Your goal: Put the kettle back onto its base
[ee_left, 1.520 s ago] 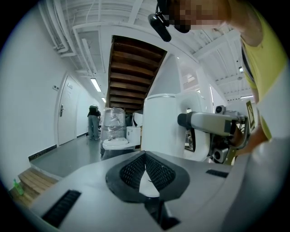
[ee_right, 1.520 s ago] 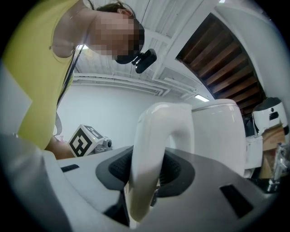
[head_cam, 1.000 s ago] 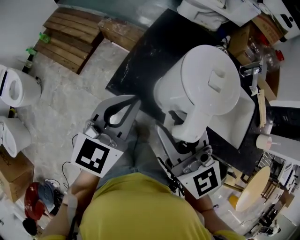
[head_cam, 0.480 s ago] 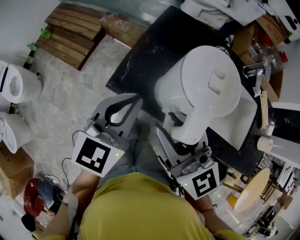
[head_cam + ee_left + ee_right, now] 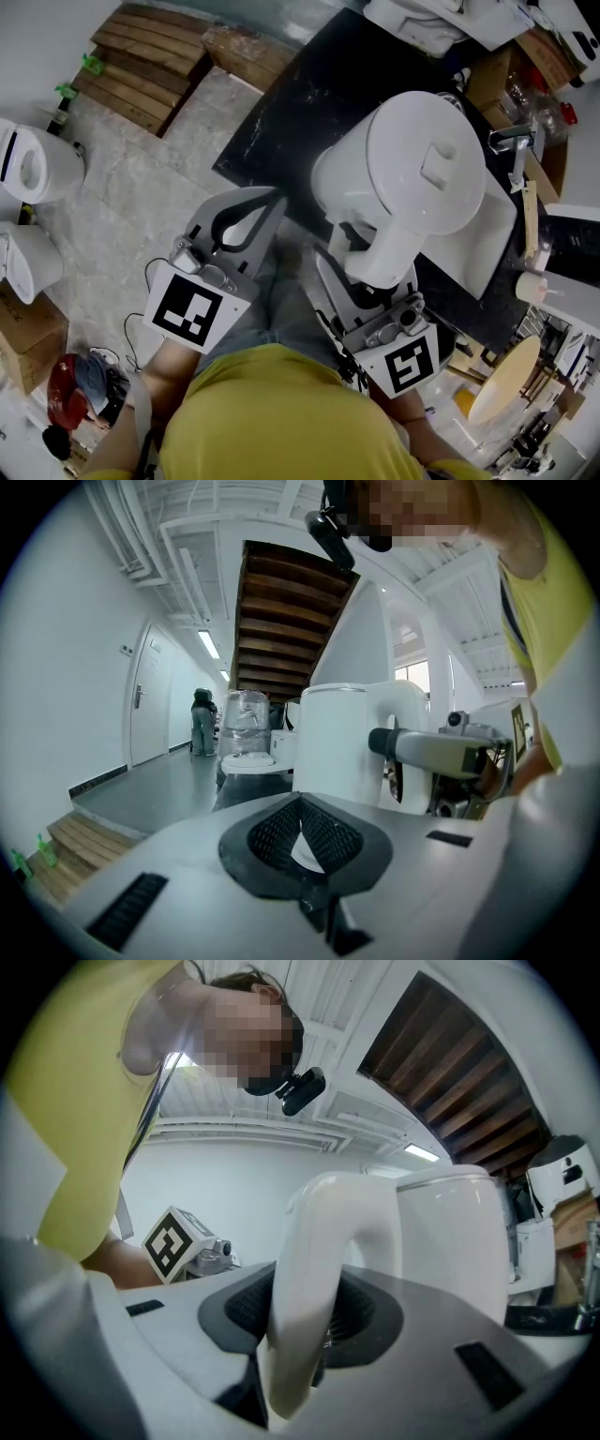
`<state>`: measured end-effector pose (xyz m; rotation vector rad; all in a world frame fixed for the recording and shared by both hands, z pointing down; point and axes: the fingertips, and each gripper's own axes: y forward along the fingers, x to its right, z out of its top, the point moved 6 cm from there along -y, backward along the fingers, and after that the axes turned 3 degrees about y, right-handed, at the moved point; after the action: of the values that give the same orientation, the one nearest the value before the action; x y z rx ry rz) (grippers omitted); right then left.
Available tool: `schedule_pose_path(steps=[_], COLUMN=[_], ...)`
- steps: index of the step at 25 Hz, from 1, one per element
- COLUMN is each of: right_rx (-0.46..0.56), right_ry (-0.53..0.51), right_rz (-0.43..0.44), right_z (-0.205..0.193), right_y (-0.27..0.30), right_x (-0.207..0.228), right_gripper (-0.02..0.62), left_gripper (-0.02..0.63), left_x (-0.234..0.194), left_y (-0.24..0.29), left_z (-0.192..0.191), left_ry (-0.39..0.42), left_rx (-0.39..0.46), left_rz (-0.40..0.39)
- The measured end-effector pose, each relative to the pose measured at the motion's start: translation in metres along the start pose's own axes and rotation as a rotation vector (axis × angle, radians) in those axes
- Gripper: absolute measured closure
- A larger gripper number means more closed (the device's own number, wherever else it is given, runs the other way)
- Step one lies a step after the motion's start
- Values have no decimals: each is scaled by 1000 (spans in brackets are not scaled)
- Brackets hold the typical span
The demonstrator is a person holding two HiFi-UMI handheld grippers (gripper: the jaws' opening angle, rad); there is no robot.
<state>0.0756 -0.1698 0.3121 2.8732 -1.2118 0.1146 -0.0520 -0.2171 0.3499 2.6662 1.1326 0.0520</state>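
1. Right tool (image 5: 302,1324) is clamped by both pads on the curved handle (image 5: 314,1241) of a white kettle (image 5: 412,178) and points level.
2. Kettle stands upright, lid down, at the near edge of the black desk (image 5: 281,103). It is partly above a flat white slab (image 5: 495,242) lying on that desk. Whether its underside touches anything cannot be told, and its base cannot be picked out in any view.
3. Left tool (image 5: 269,198), jaws pressed together with nothing between them, hangs just left of the kettle and apart from it. It sits over the pale stone floor (image 5: 141,206) off the desk's corner.
4. Seen from the left gripper view, the kettle's body rises ahead and to the right of the closed pads.
5. A person in a yellow shirt (image 5: 281,417) holds both tools close to the body.
6. Wooden steps (image 5: 150,66) lie across the floor at upper left, well apart from the desk.
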Motion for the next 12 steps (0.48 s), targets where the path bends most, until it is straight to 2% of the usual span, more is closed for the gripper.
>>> schedule_pose_path(steps=[12], right_rx=[-4], right_ry=[22], right_rz=[-7], right_z=[-6], right_y=[2], right_x=[6], right_gripper=[459], left_gripper=[595], left_x=[-1], left_y=[-2], left_z=[-2], left_ry=[-2], left_rx=[-9], left_rz=[6])
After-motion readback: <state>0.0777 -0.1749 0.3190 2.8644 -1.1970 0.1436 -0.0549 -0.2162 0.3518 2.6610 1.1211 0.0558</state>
